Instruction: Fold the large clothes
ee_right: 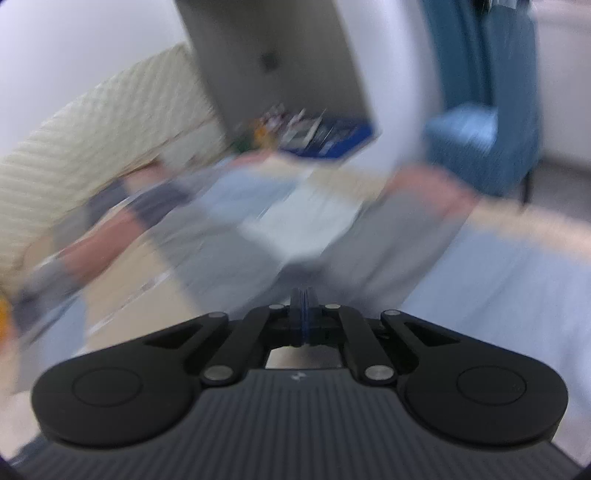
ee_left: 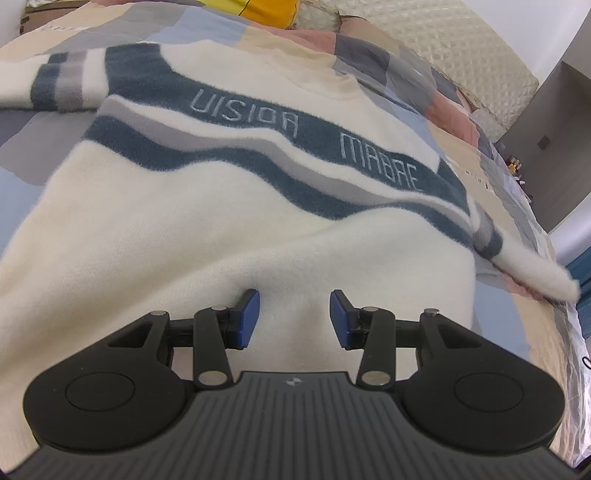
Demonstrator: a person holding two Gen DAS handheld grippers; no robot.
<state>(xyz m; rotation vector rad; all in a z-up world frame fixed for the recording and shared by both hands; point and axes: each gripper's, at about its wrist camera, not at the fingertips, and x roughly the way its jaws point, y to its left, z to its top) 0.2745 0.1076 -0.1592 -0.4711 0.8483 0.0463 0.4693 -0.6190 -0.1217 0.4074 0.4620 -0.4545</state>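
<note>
A cream sweater point(ee_left: 207, 206) with dark blue and grey wavy stripes and pale lettering lies spread front up on the bed. One sleeve point(ee_left: 62, 83) reaches to the far left, and the other sleeve point(ee_left: 532, 275) points toward the bed's right edge. My left gripper point(ee_left: 294, 315) stands open over the sweater's plain lower part, its blue pads point(ee_left: 249, 319) apart with only flat fabric beneath them. In the blurred right wrist view, my right gripper point(ee_right: 303, 314) is shut with nothing visible between its pads, raised above the quilt; the sweater does not show there.
A patchwork quilt point(ee_left: 33, 162) in blue, beige, pink and grey covers the bed. A cream quilted headboard point(ee_left: 443, 48) stands at the back, with a yellow cushion point(ee_left: 266, 11) beside it. A grey cabinet point(ee_right: 280, 55), a cluttered bedside surface point(ee_right: 314, 129) and a blue chair point(ee_right: 476, 140) lie past the bed.
</note>
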